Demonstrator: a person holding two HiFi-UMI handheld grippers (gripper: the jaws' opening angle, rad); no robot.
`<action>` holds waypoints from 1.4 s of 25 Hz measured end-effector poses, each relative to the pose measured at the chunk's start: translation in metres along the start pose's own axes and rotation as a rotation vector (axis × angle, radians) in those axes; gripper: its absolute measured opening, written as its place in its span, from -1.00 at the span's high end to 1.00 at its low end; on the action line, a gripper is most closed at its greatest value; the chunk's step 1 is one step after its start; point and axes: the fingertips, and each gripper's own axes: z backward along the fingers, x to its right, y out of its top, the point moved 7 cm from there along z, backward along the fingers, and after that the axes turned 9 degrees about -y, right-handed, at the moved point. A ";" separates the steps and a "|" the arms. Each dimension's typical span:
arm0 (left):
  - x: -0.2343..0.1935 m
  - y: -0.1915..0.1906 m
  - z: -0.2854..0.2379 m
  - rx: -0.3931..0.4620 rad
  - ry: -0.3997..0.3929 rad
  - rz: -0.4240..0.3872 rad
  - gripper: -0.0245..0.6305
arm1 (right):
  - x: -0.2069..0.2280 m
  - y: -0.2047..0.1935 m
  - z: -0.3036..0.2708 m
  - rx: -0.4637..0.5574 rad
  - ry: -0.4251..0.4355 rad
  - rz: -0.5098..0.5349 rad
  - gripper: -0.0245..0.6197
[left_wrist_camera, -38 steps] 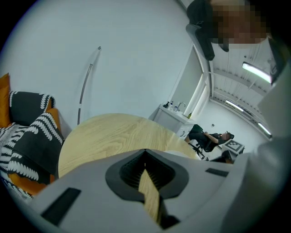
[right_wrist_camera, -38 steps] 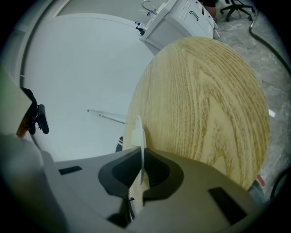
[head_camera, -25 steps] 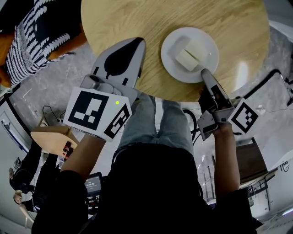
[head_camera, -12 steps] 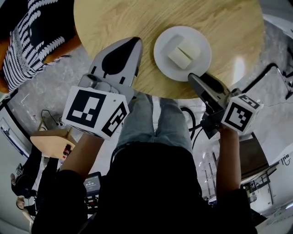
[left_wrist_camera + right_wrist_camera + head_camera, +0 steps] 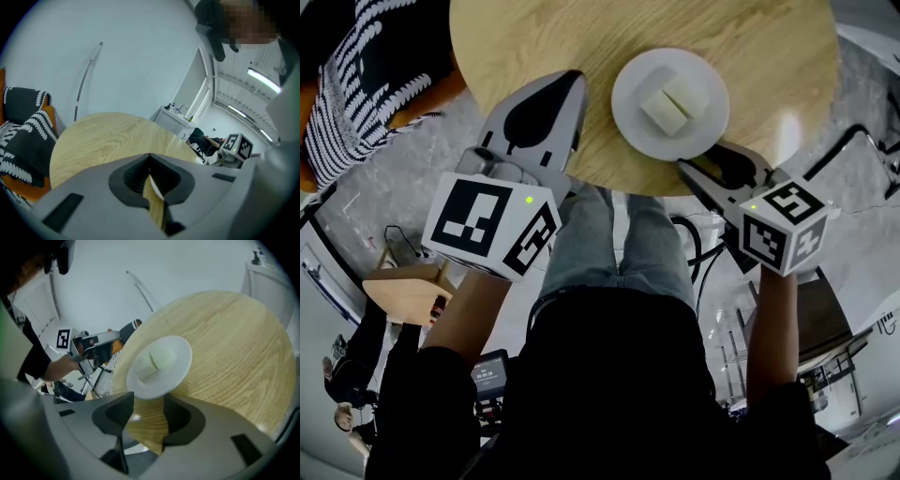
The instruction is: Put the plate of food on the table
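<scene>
A white plate (image 5: 625, 105) with two pale blocks of food (image 5: 673, 103) rests on the round wooden table (image 5: 750, 47), near its front edge. My right gripper (image 5: 712, 161) sits just behind the plate at the table's rim. Its jaws have just been opening and now stand open, with only tabletop showing between them. In the right gripper view the plate (image 5: 140, 383) lies just beyond the right gripper (image 5: 146, 401), apart from it. My left gripper (image 5: 572, 80) hovers over the table's left front edge, jaws shut and empty. In the left gripper view the left gripper (image 5: 151, 161) points across bare table (image 5: 103, 136).
A person in a black-and-white striped garment (image 5: 366, 75) sits on an orange seat at the table's left. My own legs (image 5: 619, 244) are below the table edge. A small wooden stand (image 5: 403, 286) and cables are on the floor. A white counter (image 5: 176, 115) stands beyond the table.
The right gripper let go of the plate's near rim, opened, rolled over and drew back a little. The plate stays on the table. The left gripper kept still.
</scene>
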 end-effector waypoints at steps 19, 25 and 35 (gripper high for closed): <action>0.005 0.002 -0.008 -0.008 -0.053 0.003 0.91 | -0.010 0.004 -0.012 -0.076 -0.142 0.114 0.32; 0.001 0.007 -0.008 -0.009 -0.060 0.013 0.91 | -0.013 0.006 -0.007 -0.086 -0.162 0.123 0.32; -0.006 0.002 -0.012 -0.026 -0.077 0.029 0.91 | -0.014 0.005 -0.009 -0.119 -0.183 0.136 0.32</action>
